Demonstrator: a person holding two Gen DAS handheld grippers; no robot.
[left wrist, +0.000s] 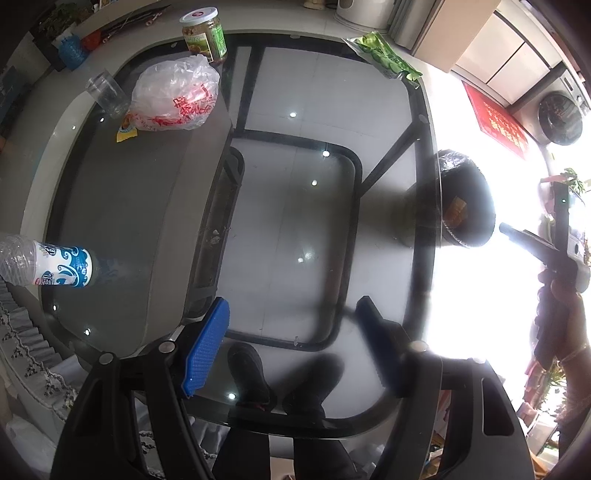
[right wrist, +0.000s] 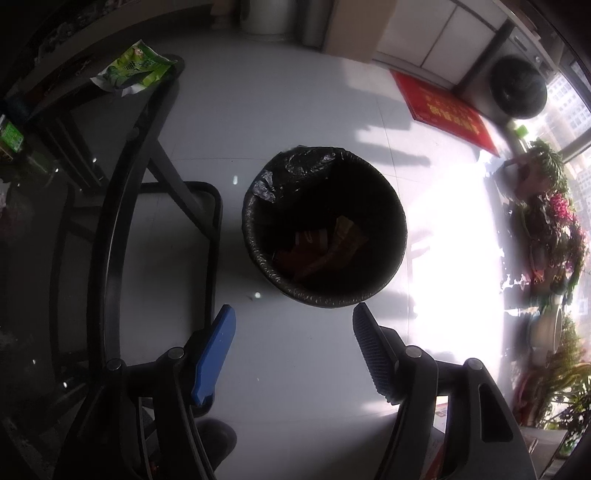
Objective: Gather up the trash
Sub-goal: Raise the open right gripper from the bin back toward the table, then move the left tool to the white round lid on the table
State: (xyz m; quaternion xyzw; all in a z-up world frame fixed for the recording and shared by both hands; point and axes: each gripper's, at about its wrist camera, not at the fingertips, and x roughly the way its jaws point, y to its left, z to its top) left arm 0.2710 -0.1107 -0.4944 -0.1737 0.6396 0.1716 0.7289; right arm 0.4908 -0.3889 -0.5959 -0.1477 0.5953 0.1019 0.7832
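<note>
The glass tabotop is not the word; the glass tabletop fills the left wrist view, and the tiled floor and a person's shoes show through it at lower centre. Misjudged depth is a risk here: a claw lowered onto a transparent surface may strike the glass.

The lined trash bin stands on the floor at the centre of the right wrist view, beside the tabletop edge, with wrappers already lying at its bottom. Its mouth is wide, but the black liner has slumped inward at the upper left of the rim and could catch light items.

Remaining trash sits on the tabletop. A crumpled plastic bag lies at upper left, touching a clear cup and near a lidded jar. Pulling the bag may topple the cup. The jar may not be trash; taking it would be an error.

A water bottle lies on its side at the left edge of the frame and may roll off if nudged. A green packet rests at the tabletop's far rim, upper centre, and may slide off.

The left claw stands wide and empty above the glass. The right claw is likewise wide and empty, above the floor just short of the bin.
</note>
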